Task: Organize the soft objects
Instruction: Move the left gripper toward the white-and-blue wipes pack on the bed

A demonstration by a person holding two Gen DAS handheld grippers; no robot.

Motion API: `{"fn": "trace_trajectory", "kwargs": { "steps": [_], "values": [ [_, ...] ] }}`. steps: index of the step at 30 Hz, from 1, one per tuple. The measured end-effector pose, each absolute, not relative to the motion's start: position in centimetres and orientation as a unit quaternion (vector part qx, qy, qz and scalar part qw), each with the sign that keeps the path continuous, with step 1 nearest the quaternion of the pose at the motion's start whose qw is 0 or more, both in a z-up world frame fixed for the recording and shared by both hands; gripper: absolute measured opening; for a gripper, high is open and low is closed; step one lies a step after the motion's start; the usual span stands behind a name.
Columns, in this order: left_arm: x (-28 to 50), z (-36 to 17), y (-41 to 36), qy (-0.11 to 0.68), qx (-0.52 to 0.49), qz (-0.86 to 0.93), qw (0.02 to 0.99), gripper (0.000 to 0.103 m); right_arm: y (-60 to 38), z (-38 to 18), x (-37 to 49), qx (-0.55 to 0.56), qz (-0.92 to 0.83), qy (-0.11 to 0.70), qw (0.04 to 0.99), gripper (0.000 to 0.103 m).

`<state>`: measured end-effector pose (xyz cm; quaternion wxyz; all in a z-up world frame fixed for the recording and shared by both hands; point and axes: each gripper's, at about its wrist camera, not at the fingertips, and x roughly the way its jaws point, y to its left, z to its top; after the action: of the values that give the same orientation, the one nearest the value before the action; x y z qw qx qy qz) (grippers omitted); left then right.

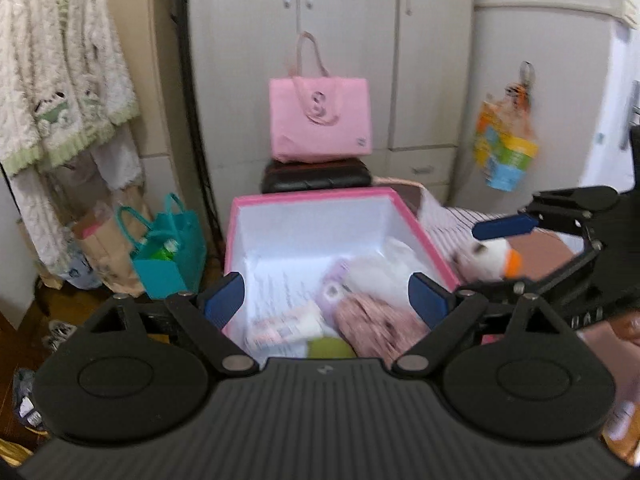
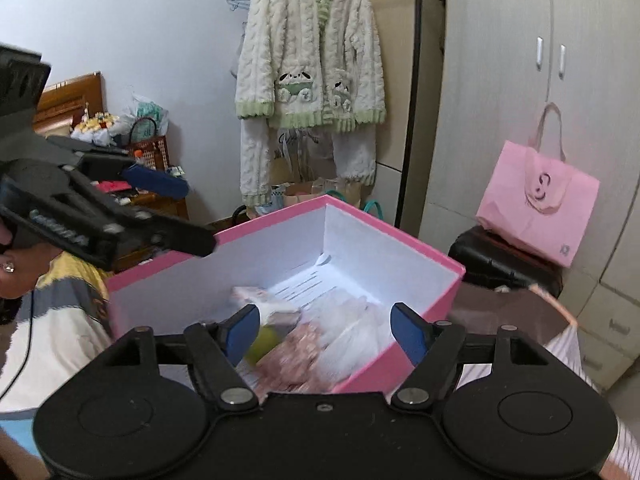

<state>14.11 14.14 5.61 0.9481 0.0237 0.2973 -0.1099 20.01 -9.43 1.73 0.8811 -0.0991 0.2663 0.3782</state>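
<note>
A pink box with a white inside stands open in front of me; it also shows in the right wrist view. Inside lie a pink fluffy soft toy, a white soft item, a green ball and a flat pink packet. A white plush duck with an orange beak lies just outside the box's right wall. My left gripper is open and empty above the box's near edge. My right gripper is open and empty over the box; its blue fingers show above the duck in the left wrist view.
A pink tote bag sits on a black case before the grey wardrobe. A teal bag and paper bags stand on the floor at left. A fluffy white-green cardigan hangs on a rack. A striped cloth covers the surface at right.
</note>
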Motion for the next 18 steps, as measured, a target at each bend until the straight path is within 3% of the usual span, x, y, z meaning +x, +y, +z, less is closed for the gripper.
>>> {"fn": "trace_trajectory", "kwargs": {
  "steps": [18],
  "values": [
    [3.3, 6.2, 8.3, 0.273, 0.103, -0.224, 0.930, 0.089, -17.4, 1.9, 6.8, -0.077, 0.363, 0.285, 0.884, 0.079]
  ]
}}
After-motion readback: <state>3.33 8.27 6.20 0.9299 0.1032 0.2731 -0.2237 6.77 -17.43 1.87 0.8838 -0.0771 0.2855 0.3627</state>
